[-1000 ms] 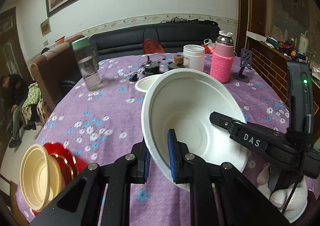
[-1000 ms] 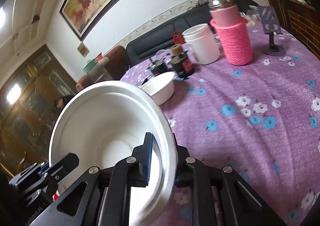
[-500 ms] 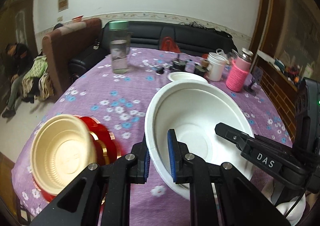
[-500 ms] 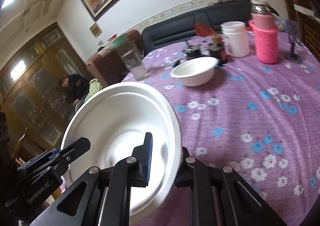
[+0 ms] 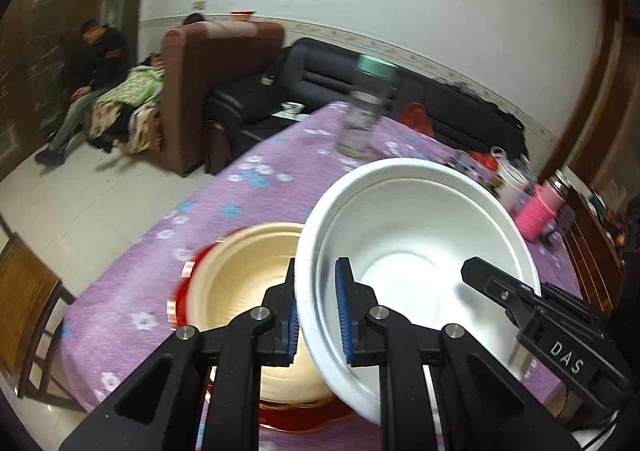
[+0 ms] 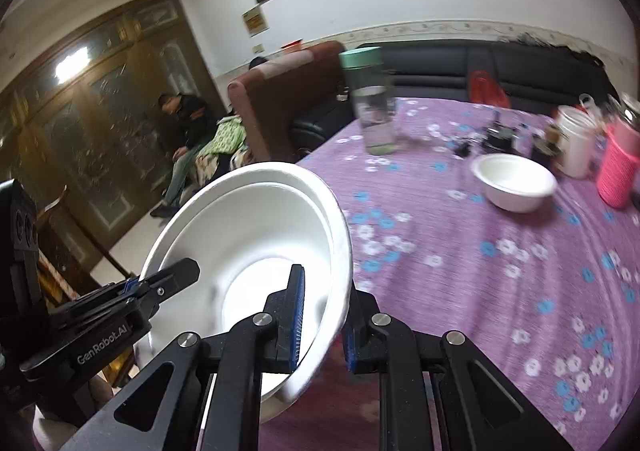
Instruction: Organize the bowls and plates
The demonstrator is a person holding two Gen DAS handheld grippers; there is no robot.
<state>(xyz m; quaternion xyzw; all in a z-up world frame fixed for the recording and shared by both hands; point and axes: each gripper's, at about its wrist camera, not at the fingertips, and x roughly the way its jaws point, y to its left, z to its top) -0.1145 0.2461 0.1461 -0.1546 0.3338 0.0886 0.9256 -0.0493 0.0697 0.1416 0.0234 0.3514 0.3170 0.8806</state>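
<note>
A large white bowl is held by both grippers at once, clear of the purple flowered tablecloth. Its left rim is clamped by the left gripper, one blue-padded finger being set outside the wall and the other inside it. The opposite rim is pinched in the same manner by the right gripper, whose inner pad is seen against the white inside wall while the outer finger lies behind the rim. In the left wrist view the right gripper's finger is seen reaching over the far edge of the bowl.

Just beyond the left gripper, and partly covered by the held bowl, a cream bowl is seen sitting on a red plate on the tablecloth; the held bowl is tilted and overlaps its right side.

Farther off, in the right wrist view, a smaller white bowl stands upright on the cloth. A clear bottle with a green cap is placed behind it to the left, and a white jar and a pink-sleeved flask are set to the right.
</note>
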